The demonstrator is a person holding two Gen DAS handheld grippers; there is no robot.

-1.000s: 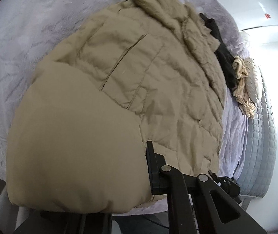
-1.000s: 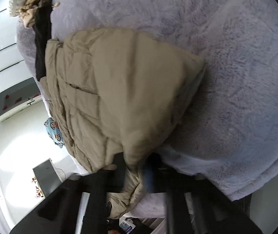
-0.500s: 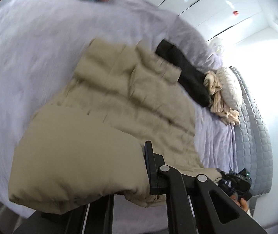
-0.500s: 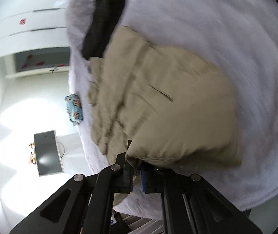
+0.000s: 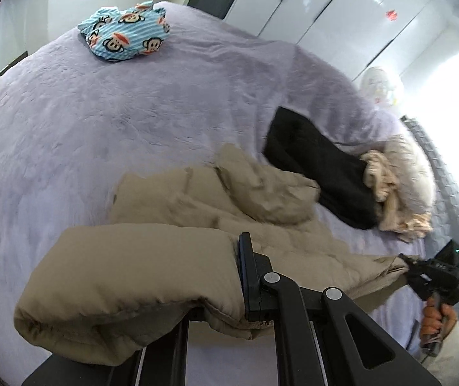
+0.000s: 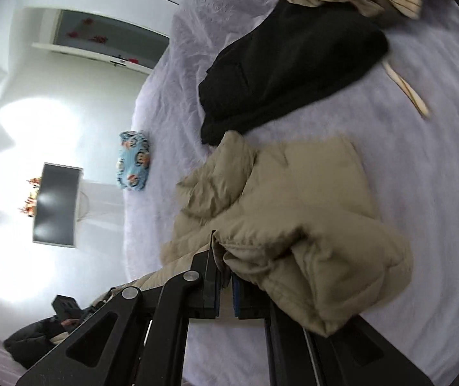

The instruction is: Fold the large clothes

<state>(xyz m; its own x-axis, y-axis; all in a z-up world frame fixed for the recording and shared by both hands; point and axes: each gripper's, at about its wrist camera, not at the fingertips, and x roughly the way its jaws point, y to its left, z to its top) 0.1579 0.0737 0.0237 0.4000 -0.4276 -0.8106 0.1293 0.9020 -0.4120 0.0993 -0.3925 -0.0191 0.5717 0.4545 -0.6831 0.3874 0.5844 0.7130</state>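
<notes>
A khaki padded jacket (image 5: 139,270) hangs lifted above the lavender bed (image 5: 100,122). My left gripper (image 5: 229,276) is shut on one bottom corner of it; the cloth drapes over the left finger and hides it. My right gripper (image 6: 226,276) is shut on the other corner (image 6: 294,241), with jaws pressed together on the hem. The right gripper also shows in the left wrist view (image 5: 432,276), holding the stretched hem. The jacket's collar end (image 5: 261,186) still rests bunched on the bed.
A black garment (image 5: 319,167) and a cream striped garment (image 5: 387,193) lie just beyond the jacket, next to a white pillow (image 5: 413,167). A folded blue monkey-print cloth (image 5: 123,32) sits at the far edge. White wardrobes (image 5: 342,6) stand behind.
Both grippers have risen and pulled back with the jacket's bottom edge. The jacket, flat on the bed a second ago, now hangs between them with only the collar end down.
</notes>
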